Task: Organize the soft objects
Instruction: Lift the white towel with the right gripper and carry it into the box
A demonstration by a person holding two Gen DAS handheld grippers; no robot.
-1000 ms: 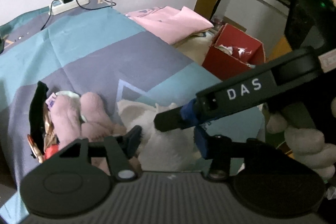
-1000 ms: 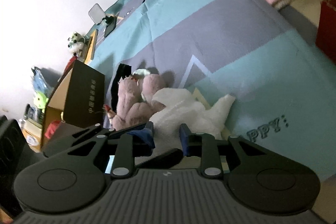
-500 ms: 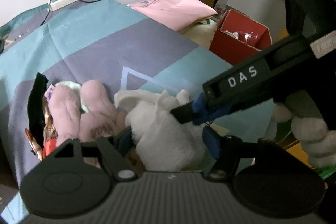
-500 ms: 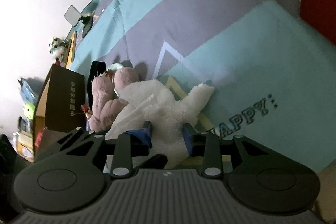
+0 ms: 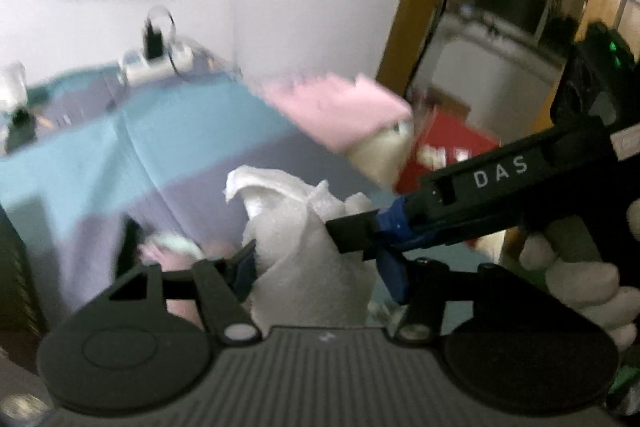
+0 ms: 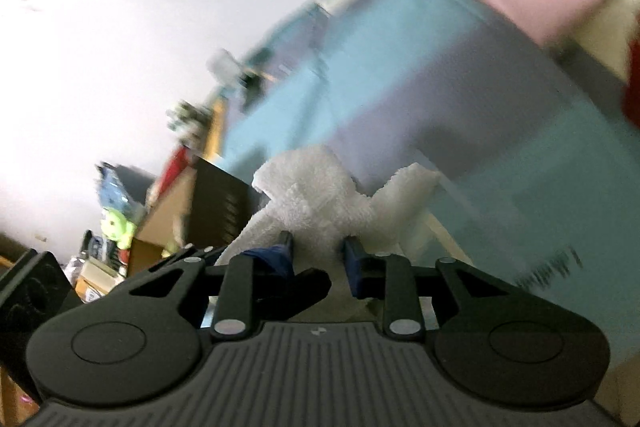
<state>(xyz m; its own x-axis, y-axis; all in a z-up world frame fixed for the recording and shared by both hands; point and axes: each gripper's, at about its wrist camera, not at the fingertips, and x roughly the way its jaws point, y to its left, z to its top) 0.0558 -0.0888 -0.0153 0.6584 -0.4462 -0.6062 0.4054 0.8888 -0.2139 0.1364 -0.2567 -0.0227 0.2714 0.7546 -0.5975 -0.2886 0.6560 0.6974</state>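
Two grippers: we've got both of them on one white plush toy (image 5: pixel 304 251), lifted off the bed.
Left gripper (image 5: pixel 316 267): our jaws have just been closing, and the toy's fluffy body sits between the blue pads, filling the gap; they're clamped on it.
Right gripper (image 6: pixel 318 253): jaws have just been closing too, nearly together, pinching a narrow bunch of the white plush toy (image 6: pixel 320 195) between the pads.
Cross view: from the left wrist we see the right gripper (image 5: pixel 360 231) reaching in from the right, lettered "DAS", its tip against the toy's upper side, with a white-gloved hand (image 5: pixel 580 267) behind it.
Toy: two floppy white limbs stick up and out above the right jaws.
Bed (image 5: pixel 180 139): teal and purple patterned cover below and behind the toy, all smeared by motion blur.
Pink plush (image 5: pixel 180 255): we glimpse it low on the cover, just left of the left jaws, blurred.
Pink cloth (image 5: pixel 340 111): folded at the far corner of the bed.
Red box (image 5: pixel 448 151): beyond the bed edge, on the right.
Power strip (image 5: pixel 156 63): by the wall, charger plugged in.
Dark box (image 6: pixel 224 203): left of the toy in the right wrist view.
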